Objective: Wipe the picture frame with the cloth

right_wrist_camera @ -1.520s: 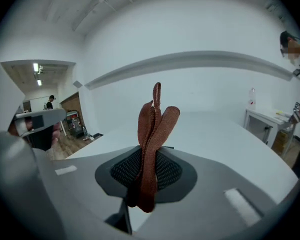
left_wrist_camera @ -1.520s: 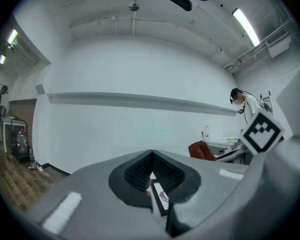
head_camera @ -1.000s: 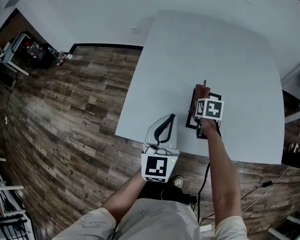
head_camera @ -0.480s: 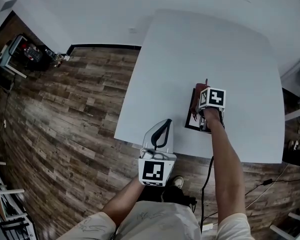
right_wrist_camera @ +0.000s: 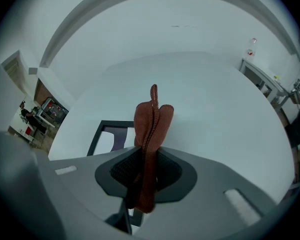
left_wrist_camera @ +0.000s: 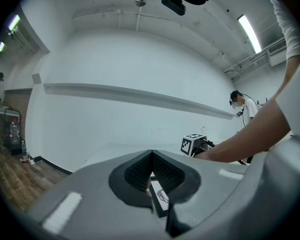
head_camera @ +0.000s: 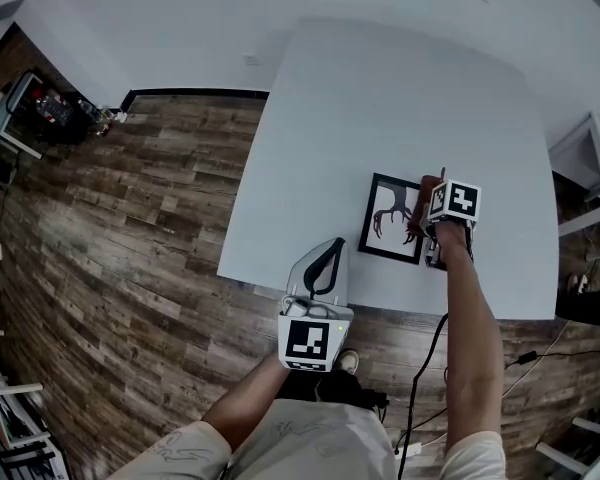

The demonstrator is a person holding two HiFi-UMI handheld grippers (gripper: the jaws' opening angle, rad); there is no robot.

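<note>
The picture frame (head_camera: 391, 219), black with a dark antler-like print on white, lies flat near the front edge of the white table (head_camera: 400, 88). My right gripper (head_camera: 436, 196) is over the frame's right edge and is shut on a rust-brown cloth (head_camera: 427, 188). In the right gripper view the folded cloth (right_wrist_camera: 151, 126) sticks up out of the jaws, with the frame (right_wrist_camera: 106, 134) just to its left. My left gripper (head_camera: 327, 260) hangs at the table's front edge, left of the frame, shut and holding nothing; its closed pads (left_wrist_camera: 140, 173) fill the left gripper view.
Wood floor (head_camera: 130, 218) lies left of and in front of the table. A black cable (head_camera: 428, 368) hangs below the right arm. Dark equipment (head_camera: 40, 108) stands far left and a white shelf (head_camera: 595, 168) at the right. Another person (left_wrist_camera: 242, 106) stands in the background.
My right gripper has slid the cloth rightward across the frame to its right edge, so the print is now uncovered. The left gripper has dropped back a little toward the table's front edge.
</note>
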